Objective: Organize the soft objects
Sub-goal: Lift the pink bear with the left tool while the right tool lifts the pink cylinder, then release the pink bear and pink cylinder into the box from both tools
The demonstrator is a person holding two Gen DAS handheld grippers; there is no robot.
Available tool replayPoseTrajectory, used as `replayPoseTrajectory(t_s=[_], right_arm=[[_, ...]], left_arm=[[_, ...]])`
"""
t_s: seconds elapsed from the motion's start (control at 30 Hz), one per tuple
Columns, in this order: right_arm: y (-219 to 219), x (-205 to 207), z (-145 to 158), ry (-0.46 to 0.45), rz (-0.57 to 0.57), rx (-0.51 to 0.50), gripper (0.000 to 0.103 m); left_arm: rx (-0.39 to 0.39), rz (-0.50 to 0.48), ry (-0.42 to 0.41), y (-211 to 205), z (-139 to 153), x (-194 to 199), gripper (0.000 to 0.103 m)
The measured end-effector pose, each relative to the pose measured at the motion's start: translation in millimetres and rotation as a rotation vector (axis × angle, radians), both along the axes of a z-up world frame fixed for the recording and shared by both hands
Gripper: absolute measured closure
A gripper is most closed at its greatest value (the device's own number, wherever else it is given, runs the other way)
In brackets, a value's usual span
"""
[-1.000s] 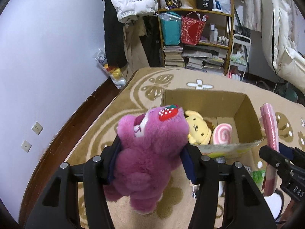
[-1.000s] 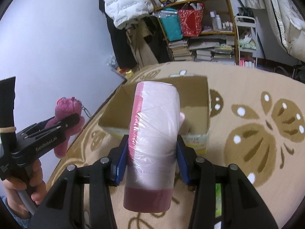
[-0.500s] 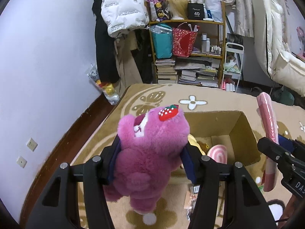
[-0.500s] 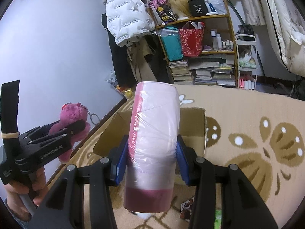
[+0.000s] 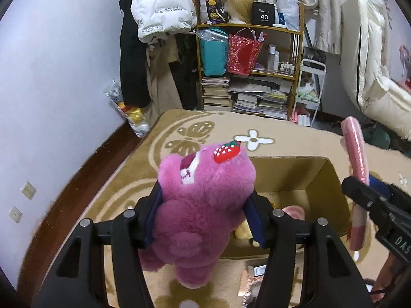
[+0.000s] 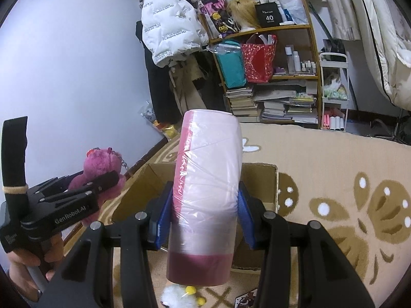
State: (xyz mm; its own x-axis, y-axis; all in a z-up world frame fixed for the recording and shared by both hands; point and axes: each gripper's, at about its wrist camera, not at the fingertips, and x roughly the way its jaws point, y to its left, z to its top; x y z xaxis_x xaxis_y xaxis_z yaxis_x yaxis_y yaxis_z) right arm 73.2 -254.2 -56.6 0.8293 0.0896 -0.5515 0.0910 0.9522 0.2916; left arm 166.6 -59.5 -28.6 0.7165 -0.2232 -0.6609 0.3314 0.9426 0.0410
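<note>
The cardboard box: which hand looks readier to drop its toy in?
Probably the left. Its claw holds the purple plush bear right at the cardboard box edge, while the right claw grips its pink wrapped roll slightly further back.

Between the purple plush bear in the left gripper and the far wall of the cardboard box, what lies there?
In the left wrist view, only open box interior lies between the purple plush bear and the cardboard box far wall; a pink swirl plush sits lower inside.

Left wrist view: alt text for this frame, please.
The left gripper clamps a pink plush bear above a rug, just short of an open cardboard box. At right, the right gripper holds a pink roll; a cluttered shelf stands behind.
</note>
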Motion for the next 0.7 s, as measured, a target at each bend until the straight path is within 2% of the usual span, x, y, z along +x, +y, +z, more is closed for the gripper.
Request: replayPoseTrajectory(t_s=[0.13, 0.3, 0.57, 0.7], right_arm=[[-2.6, 6.2, -5.9, 0.017, -0.001, -0.008, 0.054], [-7.5, 11.9, -14.8, 0.041, -0.004, -0.008, 0.054], [-14.3, 20.7, -35.1, 0.107, -0.008, -0.001, 0.054], [-15.8, 22.0, -40.3, 0.122, -0.019, -0.024, 0.054]], left_arm=[[-0.023, 0.001, 0.010, -2.1, -5.2, 7.0, 0.046], [-0.012, -0.006, 0.007, -10.9, -14.1, 10.5, 0.045], [0.027, 0.005, 0.053, -18.8, -38.9, 18.5, 0.044], [0.007, 0.007, 0.056, -16.8, -39.0, 20.5, 0.041]])
